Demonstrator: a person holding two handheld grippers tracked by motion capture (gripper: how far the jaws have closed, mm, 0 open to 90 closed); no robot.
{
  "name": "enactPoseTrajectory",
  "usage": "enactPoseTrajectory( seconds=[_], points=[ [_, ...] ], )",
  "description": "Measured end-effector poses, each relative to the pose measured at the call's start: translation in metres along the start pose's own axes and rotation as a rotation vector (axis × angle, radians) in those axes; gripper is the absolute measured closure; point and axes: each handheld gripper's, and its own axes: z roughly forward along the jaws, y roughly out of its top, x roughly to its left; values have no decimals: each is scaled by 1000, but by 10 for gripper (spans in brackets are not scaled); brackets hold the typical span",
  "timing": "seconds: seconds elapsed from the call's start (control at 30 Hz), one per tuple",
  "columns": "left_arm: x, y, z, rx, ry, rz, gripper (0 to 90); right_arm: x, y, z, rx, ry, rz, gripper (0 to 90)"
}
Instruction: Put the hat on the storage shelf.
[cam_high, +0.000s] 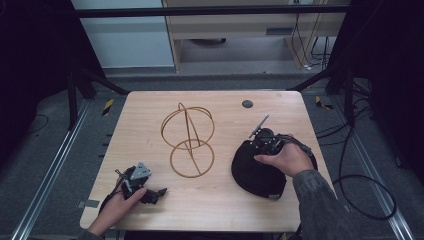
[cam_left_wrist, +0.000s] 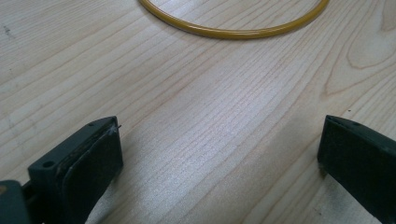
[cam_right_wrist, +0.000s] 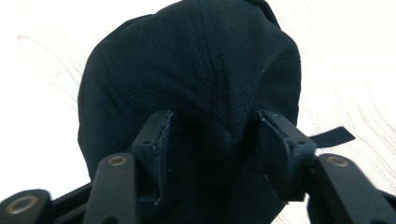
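A black cap (cam_high: 255, 172) lies crown up on the right side of the wooden table (cam_high: 145, 120). My right gripper (cam_high: 257, 149) points down onto it. In the right gripper view the cap (cam_right_wrist: 187, 65) has its top button and a bulge of fabric between the two jaws, and my right gripper (cam_right_wrist: 215, 128) stands part open, its pads not clearly pressing. My left gripper (cam_high: 155, 193) rests near the front left of the table, open and wide, with bare wood between its fingers. In the left gripper view my left gripper (cam_left_wrist: 219, 135) faces the base ring (cam_left_wrist: 233, 32) of a wire stand.
A golden wire stand (cam_high: 189, 140), two rings joined by thin rods, sits in the middle of the table between both hands. A small dark round inset (cam_high: 247, 104) marks the far edge. Cables (cam_high: 360, 195) lie on the floor at the right.
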Motion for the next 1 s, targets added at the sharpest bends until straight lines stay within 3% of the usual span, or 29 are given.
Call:
enactPoseTrajectory(
  seconds=[0.17, 0.33, 0.53, 0.73, 0.8, 1.0],
  points=[
    [0, 0, 0, 0, -2, 2, 0, -4, -1, 3, 13, 10, 13, 583],
    [0, 0, 0, 0, -3, 3, 0, -6, -2, 3, 6, 36, -2, 738],
    [0, 0, 0, 1, -6, 6, 0, -6, -4, -2, -8, 56, 4, 766],
    [0, 0, 0, 0, -6, 5, 0, -7, -9, -24, -81, 44, 17, 774],
    [0, 0, 0, 2, -6, 7, 0, -7, -12, -37, -136, 39, 27, 775],
    [0, 0, 0, 2, -5, 5, 0, -8, -18, -53, -197, 25, 47, 777]
  ],
)
